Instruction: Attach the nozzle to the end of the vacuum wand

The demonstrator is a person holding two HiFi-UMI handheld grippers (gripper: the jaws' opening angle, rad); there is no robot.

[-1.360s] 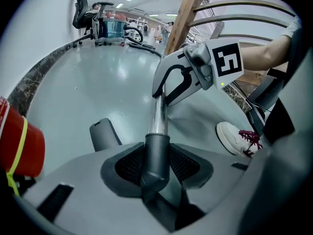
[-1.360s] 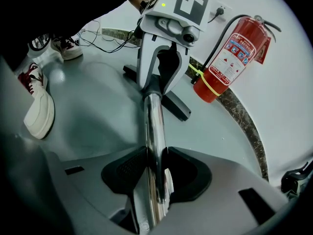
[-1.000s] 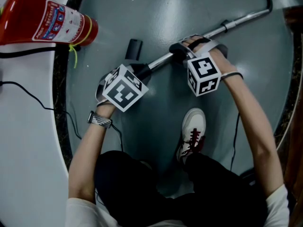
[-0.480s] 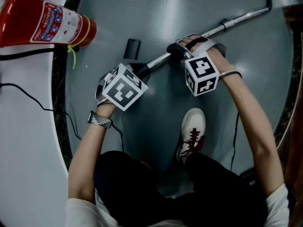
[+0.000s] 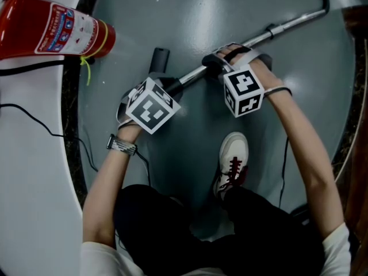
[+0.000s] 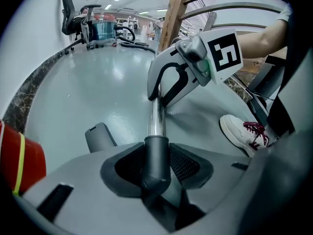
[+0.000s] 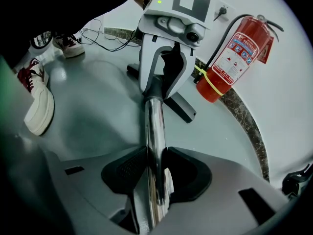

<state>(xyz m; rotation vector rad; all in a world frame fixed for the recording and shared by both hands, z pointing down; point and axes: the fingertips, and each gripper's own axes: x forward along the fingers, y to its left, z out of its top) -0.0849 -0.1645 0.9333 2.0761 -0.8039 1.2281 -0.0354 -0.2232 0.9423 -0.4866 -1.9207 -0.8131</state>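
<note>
The chrome vacuum wand (image 5: 287,25) runs slantwise over the grey floor from the upper right down to the middle. Its lower end sits in the black neck of the nozzle (image 6: 156,155), whose dark flat head (image 5: 160,59) lies on the floor beyond my left gripper. My left gripper (image 5: 167,85) is shut on that black neck, which fills the gap between its pads (image 6: 183,163). A short way up the tube, my right gripper (image 5: 215,65) is shut on the wand (image 7: 154,126). Each gripper view shows the other gripper facing it along the tube.
A red fire extinguisher (image 5: 52,25) stands at the upper left by the white wall (image 5: 34,200), with a thin black cable (image 5: 34,117) along it. The person's white shoe (image 5: 233,160) rests below the grippers. The vacuum body (image 6: 102,28) and a chair (image 6: 68,9) stand far off.
</note>
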